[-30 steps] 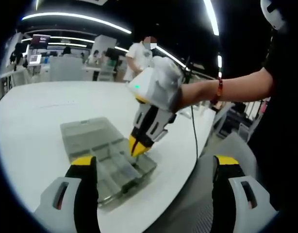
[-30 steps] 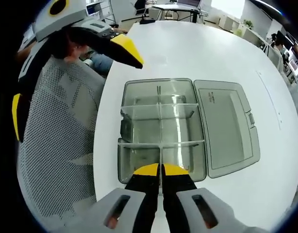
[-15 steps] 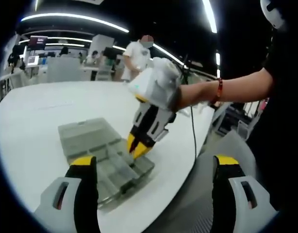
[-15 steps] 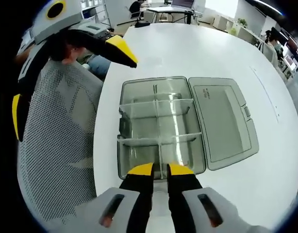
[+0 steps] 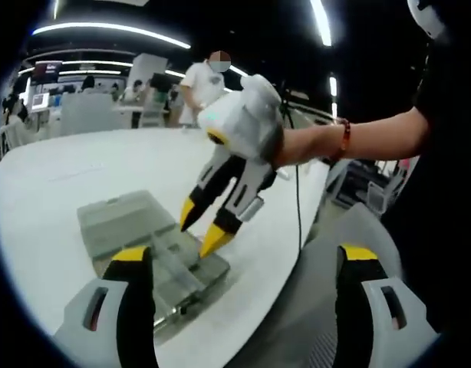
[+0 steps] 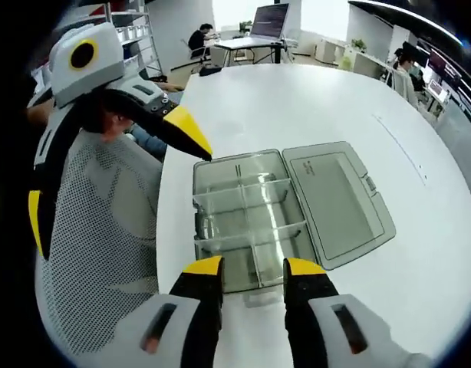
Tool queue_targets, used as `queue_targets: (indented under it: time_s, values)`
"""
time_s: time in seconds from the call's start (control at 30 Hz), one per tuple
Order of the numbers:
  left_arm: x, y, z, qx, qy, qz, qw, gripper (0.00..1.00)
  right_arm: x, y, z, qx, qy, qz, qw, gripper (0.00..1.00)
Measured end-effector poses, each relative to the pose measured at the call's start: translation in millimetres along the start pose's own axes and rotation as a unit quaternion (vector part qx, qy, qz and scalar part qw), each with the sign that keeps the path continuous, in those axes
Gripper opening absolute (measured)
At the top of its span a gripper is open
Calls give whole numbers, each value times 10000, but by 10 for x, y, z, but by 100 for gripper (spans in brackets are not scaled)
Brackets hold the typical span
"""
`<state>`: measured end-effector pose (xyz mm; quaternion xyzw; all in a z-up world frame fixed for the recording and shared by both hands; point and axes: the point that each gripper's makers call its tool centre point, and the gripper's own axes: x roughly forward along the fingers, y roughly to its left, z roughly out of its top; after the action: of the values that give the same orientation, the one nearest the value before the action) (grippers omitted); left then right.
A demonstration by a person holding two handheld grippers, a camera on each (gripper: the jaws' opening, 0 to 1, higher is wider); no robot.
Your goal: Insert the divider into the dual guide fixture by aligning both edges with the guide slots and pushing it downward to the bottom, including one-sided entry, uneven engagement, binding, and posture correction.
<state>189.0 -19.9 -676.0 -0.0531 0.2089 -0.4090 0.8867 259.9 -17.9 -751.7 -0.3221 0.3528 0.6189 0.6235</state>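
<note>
Above the fixture [image 6: 255,222], dividers [image 6: 247,234] sitting seated, the right gripper [image 6: 251,273] is hovering open-jawed and empty, the left gripper [image 5: 239,264] likewise.

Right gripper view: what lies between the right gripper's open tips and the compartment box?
Nothing solid: in the right gripper view the right gripper hangs open above the near edge of the clear box, with bare white table around it.

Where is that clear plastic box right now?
In the right gripper view, the box lies open on the white table near its edge, just beyond the open right tongs.
</note>
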Motion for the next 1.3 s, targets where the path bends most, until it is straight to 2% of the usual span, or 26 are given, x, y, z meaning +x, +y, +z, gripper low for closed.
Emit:
queue_targets:
  time_s: [0.27,0.4,0.87,1.13,1.23,1.3]
  values:
    - [7,0,20,29,7,-53,10000,98,-71,-44,26,74,-206,-236,9995,44]
    - [23,-11,12,1,-4,-76,10000,98,-137,-36,-6,235,-202,-233,9992,43]
    - [86,-56,13,47,37,-239,9997,99,-214,-34,-150,735,-242,-512,9957,54]
    - [108,-77,-3,85,100,-315,9994,99,-264,-79,-275,1109,-284,-739,9907,57]
    - [120,-75,5,85,79,-297,9995,99,-315,-150,-322,1306,-372,-987,9858,58]
    - [129,-73,3,86,68,-282,9995,99,-325,-135,-351,1468,-396,-941,9839,58]
